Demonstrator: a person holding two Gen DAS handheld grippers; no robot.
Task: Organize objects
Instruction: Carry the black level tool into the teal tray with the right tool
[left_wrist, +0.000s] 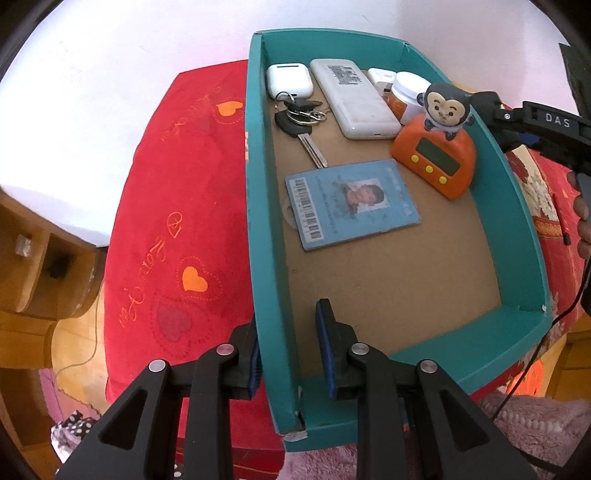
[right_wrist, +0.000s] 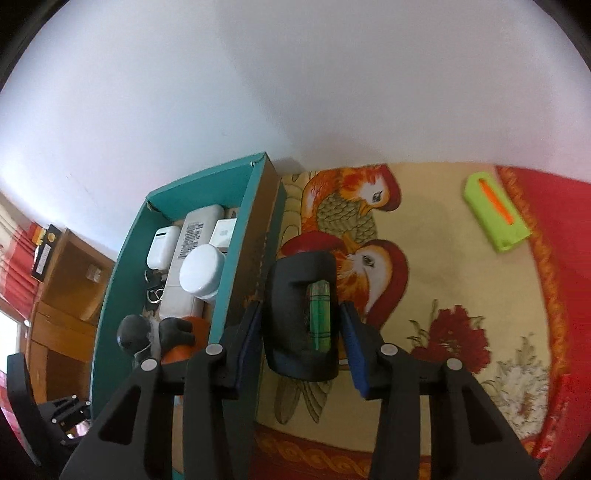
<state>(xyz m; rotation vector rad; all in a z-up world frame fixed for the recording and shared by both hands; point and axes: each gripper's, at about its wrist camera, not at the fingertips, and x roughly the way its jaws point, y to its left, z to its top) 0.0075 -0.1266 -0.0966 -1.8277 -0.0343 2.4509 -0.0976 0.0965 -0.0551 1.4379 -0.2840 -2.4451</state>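
Holding the teal box (left_wrist: 517, 206) by its near wall, our left gripper (left_wrist: 291, 354) has its jaws pinched narrow on that cardboard, one pad outside and one inside. Our right gripper (right_wrist: 301, 332) sits just outside the box's right wall with a black lighter (right_wrist: 301, 314) with a green window between its pads; the left pad looks pressed on it, while the right one may be a hair off, so we cannot call the clamp firm.

We judge the step to be carrying the lighter into the box. To do it well, we should close squarely before lifting, clear the wall, and set it down on the bare cardboard floor nearer to us than the blue ID card (left_wrist: 352, 205), keeping the box steady meanwhile.

Only the left view shows that free floor, plus the card and the monkey timer (left_wrist: 437, 155). Only the right view shows the lighter and a green case (right_wrist: 496, 214) lying well away from the box on the patterned cloth (right_wrist: 461, 295).
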